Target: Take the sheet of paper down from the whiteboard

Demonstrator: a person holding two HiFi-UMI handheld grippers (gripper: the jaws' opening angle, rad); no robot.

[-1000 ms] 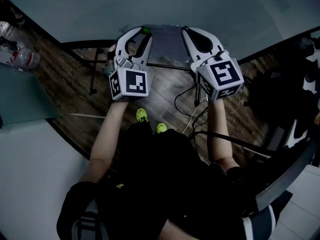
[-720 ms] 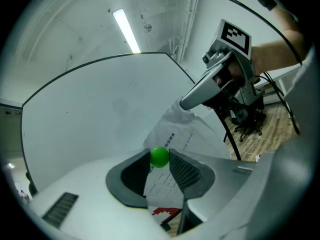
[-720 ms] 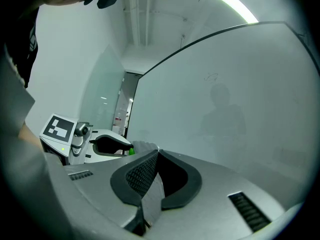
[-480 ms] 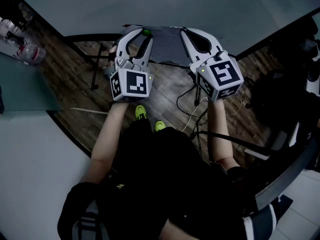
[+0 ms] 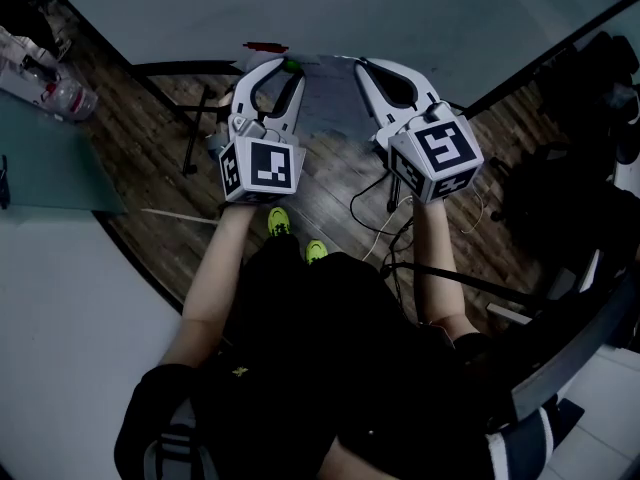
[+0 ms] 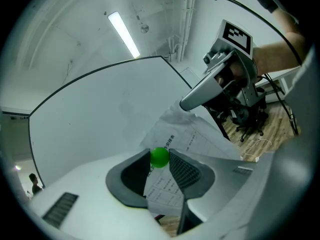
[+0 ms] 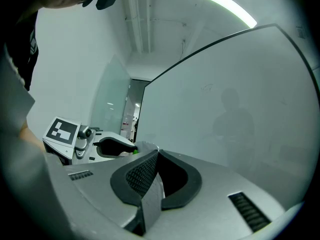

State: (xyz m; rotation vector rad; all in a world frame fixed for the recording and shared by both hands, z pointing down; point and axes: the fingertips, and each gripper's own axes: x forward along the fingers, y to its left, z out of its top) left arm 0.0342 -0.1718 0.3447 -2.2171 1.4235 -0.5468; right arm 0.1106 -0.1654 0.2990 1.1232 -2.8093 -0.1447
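The printed sheet of paper (image 5: pixel 330 93) hangs between my two grippers, off the whiteboard (image 5: pixel 350 8). My left gripper (image 5: pixel 283 66) is shut on a green ball magnet (image 5: pixel 291 64) at its tips. In the left gripper view the green ball magnet (image 6: pixel 159 157) sits between the pads, and the paper (image 6: pixel 187 136) runs through the jaws toward the right gripper (image 6: pixel 186 104). My right gripper (image 5: pixel 362 63) is shut on the sheet's other edge. In the right gripper view the paper (image 7: pixel 152 204) is pinched edge-on in that gripper (image 7: pixel 156 153), facing the whiteboard (image 7: pixel 240 99).
A small red item (image 5: pixel 265 46) lies at the whiteboard's lower edge. The board's black stand legs (image 5: pixel 190 138) rest on the wooden floor. Cables (image 5: pixel 385 213) trail under my right hand. A glass table (image 5: pixel 50 168) with plastic bottles (image 5: pixel 60 93) is at the left, and a dark chair (image 5: pixel 560 178) at the right.
Both grippers have moved together with the sheet relative to the whiteboard, whose lower edge now sits higher in the picture. More of the sheet shows, and the red item has come into view.
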